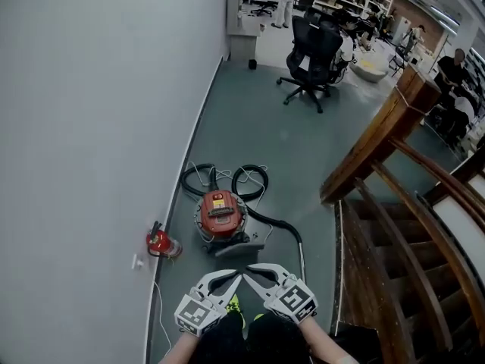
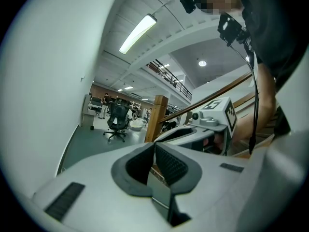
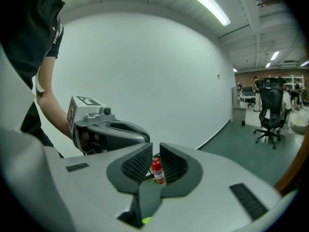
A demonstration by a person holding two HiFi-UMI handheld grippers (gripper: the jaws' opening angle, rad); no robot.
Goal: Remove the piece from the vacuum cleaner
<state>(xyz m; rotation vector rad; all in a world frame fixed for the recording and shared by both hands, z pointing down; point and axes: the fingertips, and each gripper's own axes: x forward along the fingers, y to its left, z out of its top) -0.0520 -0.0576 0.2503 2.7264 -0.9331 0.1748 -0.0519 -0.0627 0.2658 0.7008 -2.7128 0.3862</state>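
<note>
- Task thing: the red round canister vacuum cleaner (image 1: pixel 220 214) sits on the grey-green floor (image 1: pixel 258 127), close to the white wall (image 1: pixel 91 112), a little way ahead of both tongs.
- Its black ribbed hose (image 1: pixel 250 179) lies in loops behind the body. One run leads off to the right, then back toward the person along a slim pale tube (image 1: pixel 301 255).
- As far as the head view shows, everything on the vac is still attached, w/ no loose part lying beside it.
- Can't tell from here which piece is meant. Hose or tube end looks likeliest, but that's a guess.
- Left gripper (image 2: pixel 154 149): jaws fully together, pads meeting, nothing between them.
- Right gripper (image 3: pixel 155 153): jaws parted by a narrow slit only, and empty.
- The small red fire extinguisher (image 3: pixel 156 170) seen thru that slit stands far off by the wall. It's background, not gripped.
- Both tongs are low and near the person's body, tips side by side and aimed toward the vac. Neither touches it or the hose.
- Progress, my read: approach stage, nothing of the removal done yet.
- Left to do:
  - close in on the vac
  - open the jaws properly
  - grab the piece, prob. w/ the other tong steadying the body
  - pull or twist it free
- The brown wooden stair rail (image 1: pixel 394 120) on the right is well apart from the vac and no obstacle.
</note>
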